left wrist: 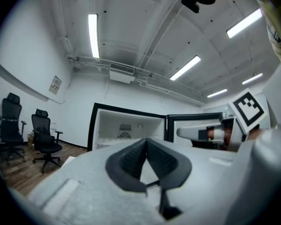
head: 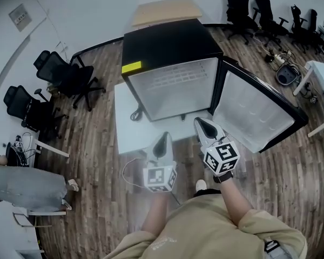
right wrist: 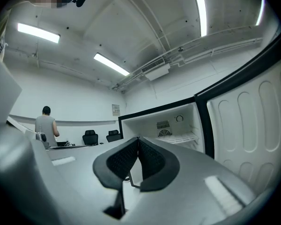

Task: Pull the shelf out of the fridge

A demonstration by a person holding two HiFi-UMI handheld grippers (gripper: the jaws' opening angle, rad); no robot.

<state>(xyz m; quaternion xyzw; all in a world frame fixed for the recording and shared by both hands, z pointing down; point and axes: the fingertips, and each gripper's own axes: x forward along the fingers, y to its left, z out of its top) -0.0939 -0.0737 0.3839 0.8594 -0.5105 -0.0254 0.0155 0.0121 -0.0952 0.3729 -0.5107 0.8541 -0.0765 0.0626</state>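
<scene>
left claw (head: 163,141) and right claw (head: 204,125) closed, empty; fridge's (head: 167,42) wire shelf (head: 175,81) looks light, stiff. grip its near edge.

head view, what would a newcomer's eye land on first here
The black fridge stands mid-frame on a white platform, its door swung wide to the right and a wire shelf inside. Just in front of it, the left tool and right tool point toward the opening, both shut with nothing between them. A yellow label marks the fridge's top left corner.
</scene>
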